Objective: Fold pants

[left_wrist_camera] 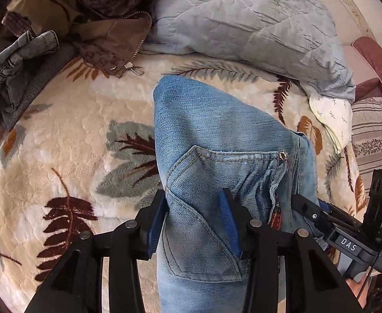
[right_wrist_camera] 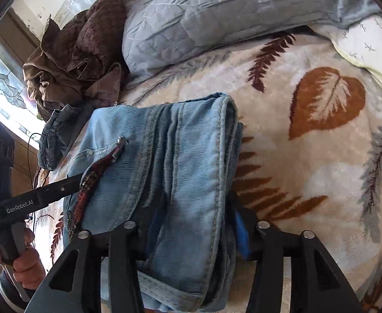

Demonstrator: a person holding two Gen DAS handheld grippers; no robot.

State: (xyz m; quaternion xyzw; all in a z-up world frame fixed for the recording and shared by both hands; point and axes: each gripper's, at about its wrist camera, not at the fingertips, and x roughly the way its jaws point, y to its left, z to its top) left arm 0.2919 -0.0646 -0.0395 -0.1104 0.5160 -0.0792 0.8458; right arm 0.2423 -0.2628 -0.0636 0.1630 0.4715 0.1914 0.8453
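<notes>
Light blue jeans (left_wrist_camera: 217, 140), folded into a thick bundle, hang lifted above a leaf-patterned blanket (left_wrist_camera: 60, 143) on a bed. My left gripper (left_wrist_camera: 193, 221) is shut on the jeans at the back-pocket side, blue pads pressing the denim. My right gripper (right_wrist_camera: 193, 232) is shut on the other side of the same bundle (right_wrist_camera: 180, 156), near the stacked folded edges. The right gripper also shows in the left wrist view (left_wrist_camera: 321, 214), and the left gripper in the right wrist view (right_wrist_camera: 68, 186), both pinching the denim.
A grey-blue quilted pillow (left_wrist_camera: 243, 18) lies at the back. A brown jacket (left_wrist_camera: 91, 13) and a grey denim garment (left_wrist_camera: 10, 73) are piled at the back left. A white patterned pillow (right_wrist_camera: 368, 44) lies at the right.
</notes>
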